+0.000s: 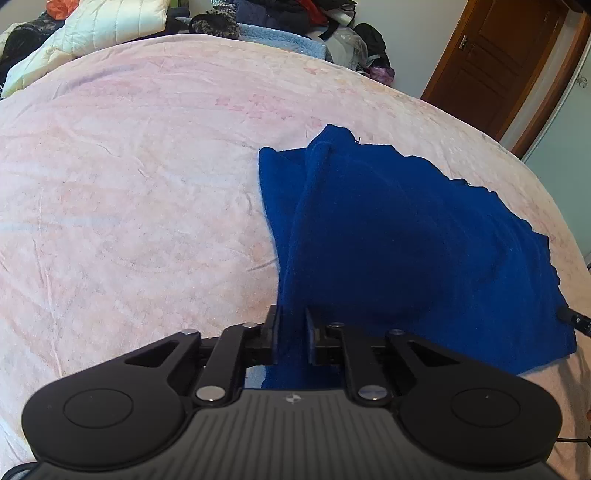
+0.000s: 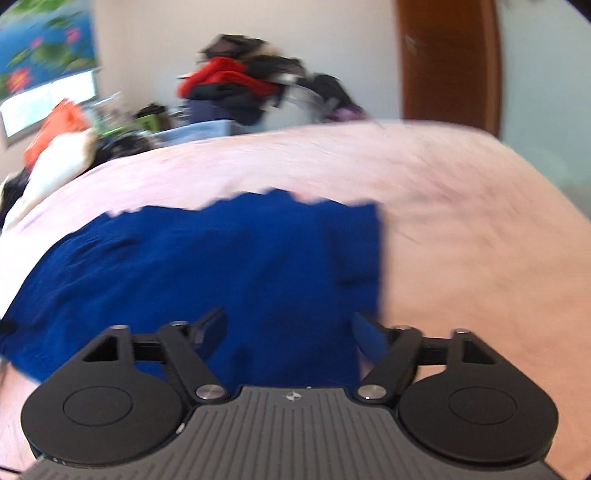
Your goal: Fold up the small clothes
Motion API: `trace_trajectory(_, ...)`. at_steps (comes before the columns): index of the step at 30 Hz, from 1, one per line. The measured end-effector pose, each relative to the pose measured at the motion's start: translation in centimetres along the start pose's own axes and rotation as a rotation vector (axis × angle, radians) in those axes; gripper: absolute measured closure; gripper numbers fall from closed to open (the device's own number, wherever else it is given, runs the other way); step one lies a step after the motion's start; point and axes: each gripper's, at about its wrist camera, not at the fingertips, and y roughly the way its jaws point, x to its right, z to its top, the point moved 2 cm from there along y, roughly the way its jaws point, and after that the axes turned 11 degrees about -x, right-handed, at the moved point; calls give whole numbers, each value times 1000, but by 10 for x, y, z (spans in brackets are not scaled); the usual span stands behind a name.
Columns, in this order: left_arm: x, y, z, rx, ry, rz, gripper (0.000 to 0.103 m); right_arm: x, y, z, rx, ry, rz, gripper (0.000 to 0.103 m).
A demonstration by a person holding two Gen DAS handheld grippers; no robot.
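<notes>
A dark blue fleece garment (image 1: 399,236) lies on the pink bed cover (image 1: 129,184). My left gripper (image 1: 292,317) is shut on its near left edge and lifts a ridge of cloth off the bed. In the right wrist view, which is blurred, the same blue garment (image 2: 221,266) spreads flat to the left and ahead. My right gripper (image 2: 290,325) is open, its fingers wide apart just over the garment's near right part, holding nothing. The tip of the right gripper (image 1: 576,320) shows at the garment's right edge in the left wrist view.
A pile of jackets and clothes (image 1: 122,22) lies along the bed's far edge, also in the right wrist view (image 2: 236,85). A brown wooden door (image 1: 491,62) stands at the far right. The pink cover (image 2: 461,229) stretches to the right of the garment.
</notes>
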Motion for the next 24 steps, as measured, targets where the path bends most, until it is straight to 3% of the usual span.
trace_trajectory(2, 1, 1, 0, -3, 6, 8, 91, 21, 2, -6, -27, 51, 29, 48)
trace_trajectory(5, 2, 1, 1, -5, 2, 5, 94, 35, 6, -15, -44, 80, 106, 76)
trace_trajectory(6, 1, -1, 2, -4, 2, -1, 95, 36, 7, -16, -44, 83, 121, 94)
trace_trajectory(11, -12, -22, -2, -1, -8, -58, 100, 44, 2, -14, -14, 140, 188, 96)
trace_trajectory(15, -20, -31, -13, -6, 28, -26, 100, 51, -18, -18, -13, 161, 228, 99)
trace_trajectory(18, -24, -23, -21, -24, 34, 42, 100, 57, -24, -26, -45, 160, 212, 100)
trace_trajectory(20, -22, -24, -21, -2, 52, 41, 100, 58, -24, -31, -65, 151, 159, 100)
trace_trajectory(23, -14, -28, -12, 28, 61, 10, 99, 38, -35, -25, -6, 62, -15, 81)
trace_trajectory(24, -10, -27, -9, 34, 68, 2, 99, 27, -39, -19, 28, 25, -48, 68)
